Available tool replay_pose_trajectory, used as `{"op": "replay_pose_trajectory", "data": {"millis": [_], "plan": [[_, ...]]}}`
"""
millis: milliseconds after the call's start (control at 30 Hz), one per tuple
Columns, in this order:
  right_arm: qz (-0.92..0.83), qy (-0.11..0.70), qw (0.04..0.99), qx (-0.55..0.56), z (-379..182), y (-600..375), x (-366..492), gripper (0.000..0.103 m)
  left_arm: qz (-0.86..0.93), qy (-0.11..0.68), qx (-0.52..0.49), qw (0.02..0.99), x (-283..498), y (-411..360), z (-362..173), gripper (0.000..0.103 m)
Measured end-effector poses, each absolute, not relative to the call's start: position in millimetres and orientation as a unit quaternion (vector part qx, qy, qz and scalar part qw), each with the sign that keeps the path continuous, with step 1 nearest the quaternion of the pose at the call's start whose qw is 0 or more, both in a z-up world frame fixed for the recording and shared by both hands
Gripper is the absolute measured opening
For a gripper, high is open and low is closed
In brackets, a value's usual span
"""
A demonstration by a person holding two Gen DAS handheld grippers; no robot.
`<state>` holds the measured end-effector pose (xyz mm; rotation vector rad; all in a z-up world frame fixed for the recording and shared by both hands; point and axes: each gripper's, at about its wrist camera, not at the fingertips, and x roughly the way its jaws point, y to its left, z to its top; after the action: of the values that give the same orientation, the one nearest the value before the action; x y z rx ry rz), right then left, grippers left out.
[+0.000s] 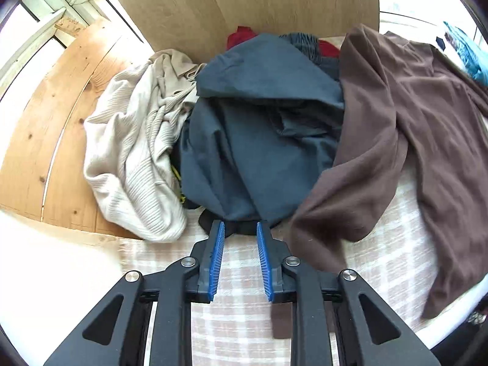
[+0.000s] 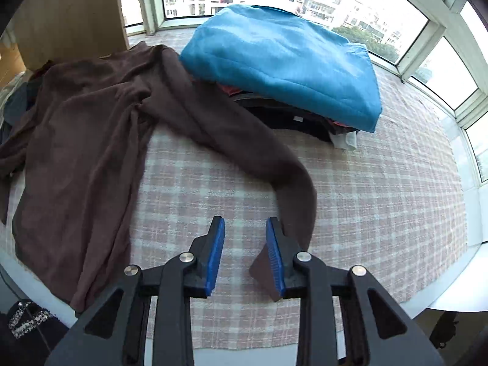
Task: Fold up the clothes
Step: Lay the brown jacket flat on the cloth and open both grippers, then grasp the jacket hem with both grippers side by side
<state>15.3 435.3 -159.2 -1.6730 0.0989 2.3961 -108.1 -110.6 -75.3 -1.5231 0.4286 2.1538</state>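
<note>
A brown long-sleeved shirt [image 2: 79, 140] lies spread on the checked tablecloth [image 2: 381, 201], one sleeve [image 2: 244, 146] stretched toward my right gripper [image 2: 245, 228]. The right gripper is open; the sleeve's cuff [image 2: 262, 271] lies under its right finger. In the left wrist view the same brown shirt [image 1: 411, 128] drapes at right beside a heap of a dark blue garment [image 1: 262, 128] and a cream ribbed sweater [image 1: 134, 152]. My left gripper [image 1: 241, 228] is open and empty, just in front of the blue garment's lower edge.
A stack of folded clothes topped by a bright blue piece [image 2: 283, 61] sits at the back of the table. A wooden panel [image 1: 244, 3] stands behind the heap. Windows [image 2: 427, 45] run along the far side. Wooden floor [image 1: 45, 116] shows at left.
</note>
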Motion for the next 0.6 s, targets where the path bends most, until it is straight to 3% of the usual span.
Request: {"op": "replay_pose_trajectory", "data": {"millis": [167, 267, 367, 600], "plan": [[0.805, 0.040, -0.043, -0.590, -209, 322, 69, 0.036, 0.757, 0.173, -0.565, 0.278, -72, -105, -89, 0.028], [0.796, 0.008, -0.065, -0.601, -226, 285, 89, 0.036, 0.740, 0.183, -0.571, 0.304, -51, -102, -97, 0.036], [0.791, -0.014, -0.072, -0.607, -233, 268, 98, 0.036, 0.706, 0.229, -0.577, 0.341, -21, -71, -124, 0.034], [0.802, -0.093, -0.092, -0.583, -246, 241, 78, 0.043, 0.678, 0.210, -0.586, 0.391, -15, -41, -146, 0.033]]}}
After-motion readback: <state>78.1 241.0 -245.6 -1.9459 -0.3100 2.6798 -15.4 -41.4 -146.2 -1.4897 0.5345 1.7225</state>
